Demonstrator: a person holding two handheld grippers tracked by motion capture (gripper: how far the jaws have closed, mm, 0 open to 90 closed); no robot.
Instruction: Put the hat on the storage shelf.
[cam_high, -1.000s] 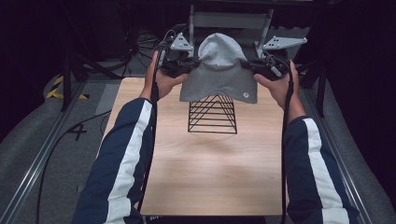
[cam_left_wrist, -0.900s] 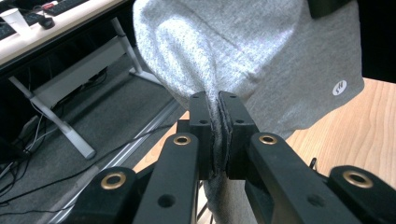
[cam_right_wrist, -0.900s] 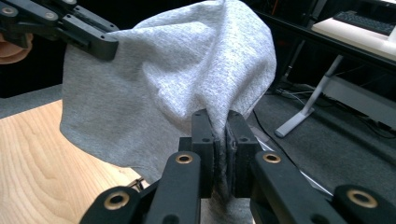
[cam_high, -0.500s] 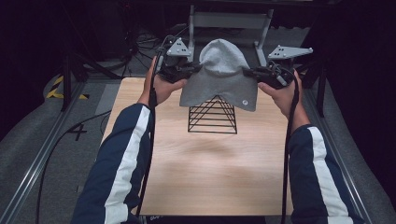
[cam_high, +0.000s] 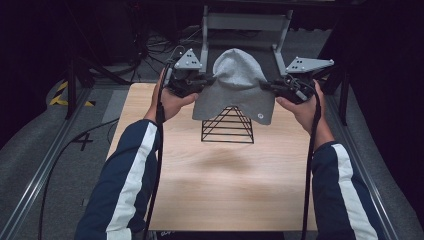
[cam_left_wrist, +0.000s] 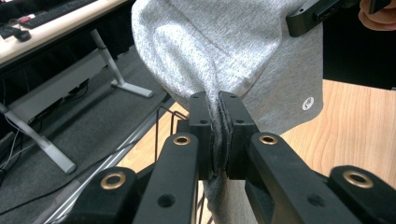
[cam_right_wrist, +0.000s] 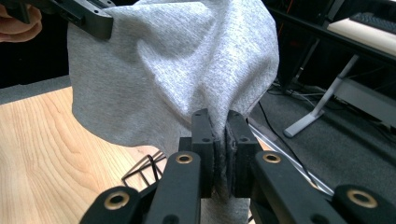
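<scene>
Since a second ago I have lifted the hat (cam_high: 236, 85) higher, so more of the wire stand (cam_high: 228, 125) shows beneath it at 6 o'clock. Left gripper (cam_high: 199, 83) and right gripper (cam_high: 272, 88) pinch opposite edges of the hat; it looks nearly clear of the stand.

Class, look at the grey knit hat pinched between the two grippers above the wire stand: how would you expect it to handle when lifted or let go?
The hat is probably floppy: it drapes and creases where the left gripper and right gripper pinch it. It seems light, since small pinches hold it. If released, it would likely slump over the wire stand.
</scene>
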